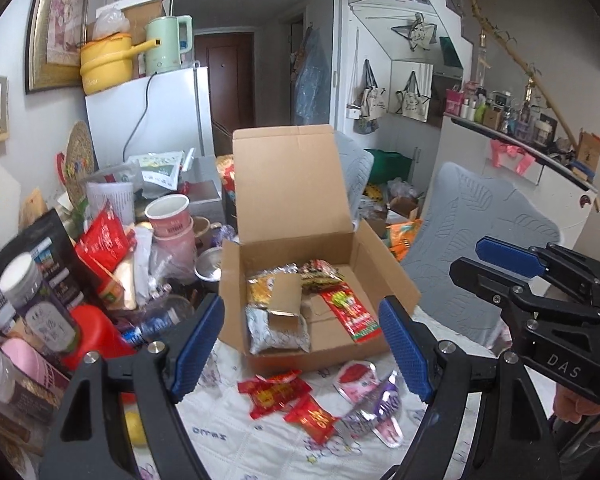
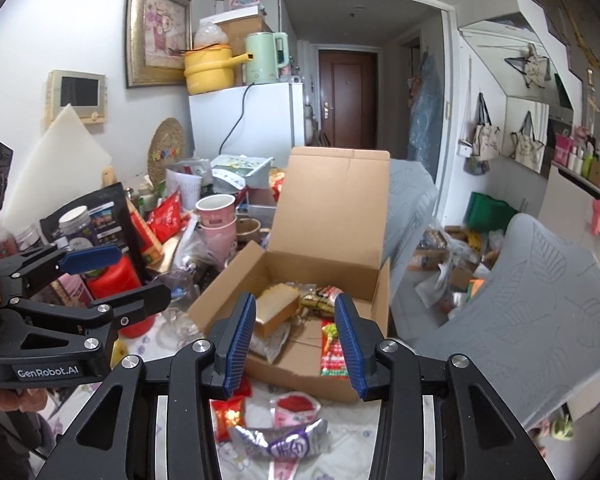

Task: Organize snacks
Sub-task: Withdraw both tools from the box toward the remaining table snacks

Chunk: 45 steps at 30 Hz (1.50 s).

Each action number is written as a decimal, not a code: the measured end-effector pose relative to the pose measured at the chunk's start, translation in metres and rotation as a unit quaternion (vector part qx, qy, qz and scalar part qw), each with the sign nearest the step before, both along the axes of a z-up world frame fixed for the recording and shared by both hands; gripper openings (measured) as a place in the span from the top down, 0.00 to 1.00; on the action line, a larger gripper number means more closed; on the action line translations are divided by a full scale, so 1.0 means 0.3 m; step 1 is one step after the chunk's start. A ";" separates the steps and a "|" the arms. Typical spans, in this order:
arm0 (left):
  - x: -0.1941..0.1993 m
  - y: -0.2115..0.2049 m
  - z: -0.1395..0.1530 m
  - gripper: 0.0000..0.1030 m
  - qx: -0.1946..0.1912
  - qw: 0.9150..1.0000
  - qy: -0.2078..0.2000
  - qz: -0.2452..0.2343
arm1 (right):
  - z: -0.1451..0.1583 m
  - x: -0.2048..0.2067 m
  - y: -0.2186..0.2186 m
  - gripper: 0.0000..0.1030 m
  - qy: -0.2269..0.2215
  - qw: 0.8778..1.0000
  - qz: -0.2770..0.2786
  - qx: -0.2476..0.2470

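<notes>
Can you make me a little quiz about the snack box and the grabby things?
1. True or false: the cardboard box has its lid shut.
2. Which colour is the long flat packet inside the box, near its right wall? A) red B) blue C) black
3. Fill in: the loose snack packets lie on the table, in ___ of the box.

Key
1. False. The lid stands up and snacks show inside.
2. A, red.
3. Front. They lie between the box and the cameras. The left gripper and the right gripper both have their jaws apart, holding nothing.
</notes>
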<state>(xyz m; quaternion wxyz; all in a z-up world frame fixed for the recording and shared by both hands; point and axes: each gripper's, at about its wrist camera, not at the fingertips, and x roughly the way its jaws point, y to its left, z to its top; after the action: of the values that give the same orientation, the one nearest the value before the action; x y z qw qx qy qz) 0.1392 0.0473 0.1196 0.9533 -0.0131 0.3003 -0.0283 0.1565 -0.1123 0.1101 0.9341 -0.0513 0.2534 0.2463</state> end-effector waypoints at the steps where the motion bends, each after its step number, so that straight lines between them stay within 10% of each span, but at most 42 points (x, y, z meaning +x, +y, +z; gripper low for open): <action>1: -0.011 -0.001 -0.003 0.23 -0.003 1.000 0.001 -0.001 | -0.002 -0.011 -0.007 0.60 -0.001 1.000 0.000 0.000; 26: -0.228 -0.103 -0.198 0.23 -0.009 0.998 0.019 -0.066 | -0.220 -0.223 -0.085 0.52 0.030 0.999 -0.006 -0.012; 45: -0.139 -0.179 -0.431 0.23 -0.014 0.988 0.085 -0.126 | -0.444 -0.212 -0.144 0.52 0.095 0.995 -0.023 -0.018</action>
<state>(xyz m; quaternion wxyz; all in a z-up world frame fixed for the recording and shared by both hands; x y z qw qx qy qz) 0.0976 -0.0064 -0.0097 0.9130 0.0091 0.3787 -0.1515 0.0928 -0.1555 -0.0232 0.9100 -0.0383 0.3469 0.2240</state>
